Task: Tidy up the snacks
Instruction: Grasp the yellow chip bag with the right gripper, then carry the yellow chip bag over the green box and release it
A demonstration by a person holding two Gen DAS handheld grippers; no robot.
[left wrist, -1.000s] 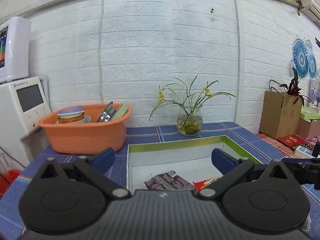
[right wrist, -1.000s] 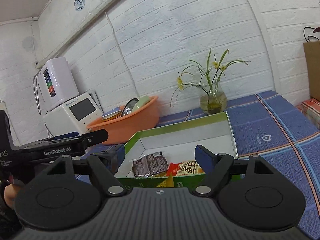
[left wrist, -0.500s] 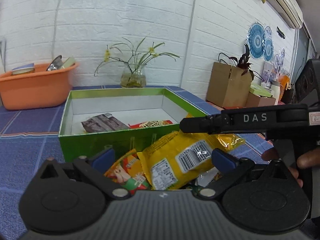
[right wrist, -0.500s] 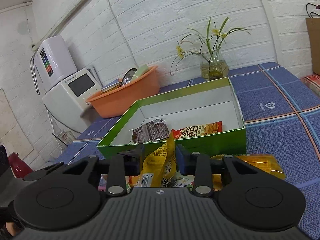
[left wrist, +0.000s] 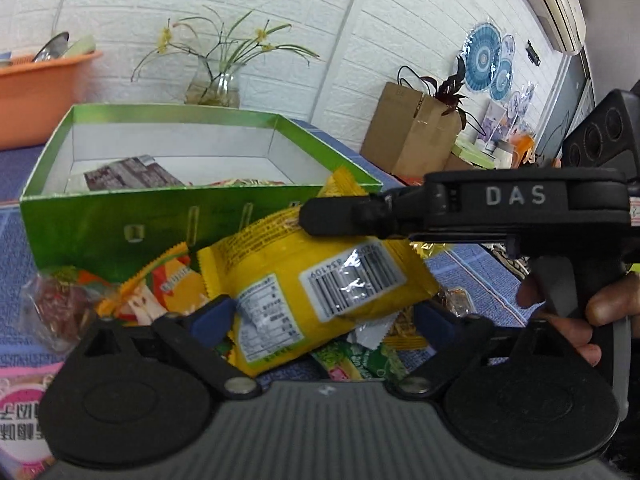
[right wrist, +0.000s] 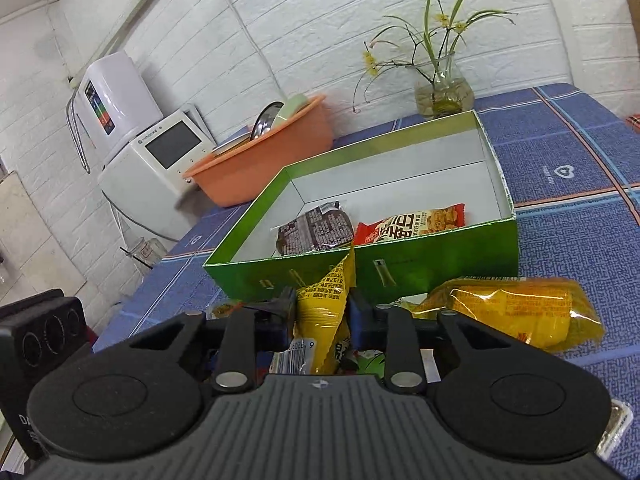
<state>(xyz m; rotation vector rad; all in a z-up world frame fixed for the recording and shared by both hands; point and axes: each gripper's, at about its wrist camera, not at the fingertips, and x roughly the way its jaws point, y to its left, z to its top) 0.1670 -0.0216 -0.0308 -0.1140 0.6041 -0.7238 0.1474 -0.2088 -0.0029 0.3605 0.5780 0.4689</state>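
The right gripper (right wrist: 322, 312) is squeezing a yellow snack bag (right wrist: 326, 312), and its jaws have just been closing on it. The bag is standing up between the two jaws, with its top corner poking up past them. In the left wrist view the same right gripper (left wrist: 304, 216) is reaching in from the right side and pinching the far end of this bag (left wrist: 320, 276). A hand (left wrist: 576, 312) is holding its handle.

The left gripper (left wrist: 320, 316) is sitting low over the near end of the same bag. Its jaws have just been closing in a bit, but they are standing apart. The bag is lying between them, and I cannot tell if the blue pads (left wrist: 210, 318) are touching it.

Just past the jaws a green box (right wrist: 440, 256) is sitting on the blue bench (right wrist: 568, 168). Inside it a brown snack pack (right wrist: 316, 232) and a red snack pack (right wrist: 412, 224) are lying side by side. More snacks are piled under and beside the jaws, in front of the box, and another yellow pack (right wrist: 516, 312) is lying to the right of the right jaws.

Far behind the box, an orange tub (right wrist: 264, 160) and a glass vase with flowers (right wrist: 442, 92) are standing by the white wall.
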